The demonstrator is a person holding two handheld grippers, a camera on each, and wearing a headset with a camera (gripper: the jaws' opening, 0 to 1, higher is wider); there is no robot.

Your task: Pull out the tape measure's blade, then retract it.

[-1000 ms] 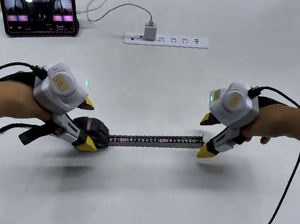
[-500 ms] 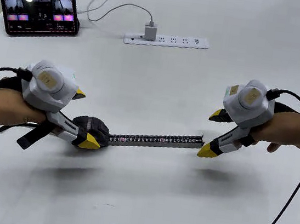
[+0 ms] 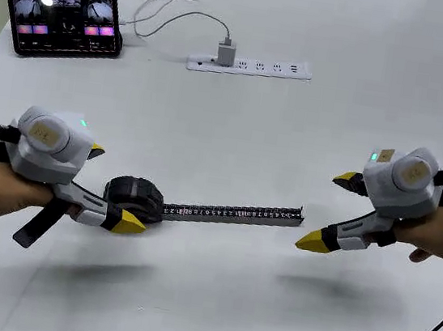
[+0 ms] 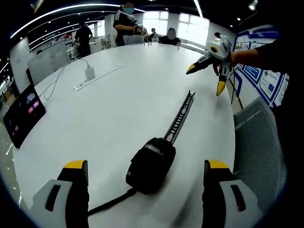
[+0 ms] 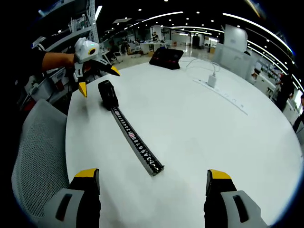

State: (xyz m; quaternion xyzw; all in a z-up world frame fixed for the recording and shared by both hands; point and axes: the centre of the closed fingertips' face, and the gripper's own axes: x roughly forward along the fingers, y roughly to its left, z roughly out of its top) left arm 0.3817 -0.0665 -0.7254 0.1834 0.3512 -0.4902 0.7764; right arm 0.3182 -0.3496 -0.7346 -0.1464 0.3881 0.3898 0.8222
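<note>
Head view: right gripper (image 3: 325, 210) now farther back from blade (image 3: 231, 212) tip.

1 tape measure (image 3: 132, 194); 2 tools (image 3: 112, 186) (image 3: 326, 210); 1 tablet (image 3: 64, 17); 1 pwr strip (image 3: 267, 68).

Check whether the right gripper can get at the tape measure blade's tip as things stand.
Probably yes: the right gripper is open, lined up just short of the blade's tip, and nothing but bare table lies between them.
</note>
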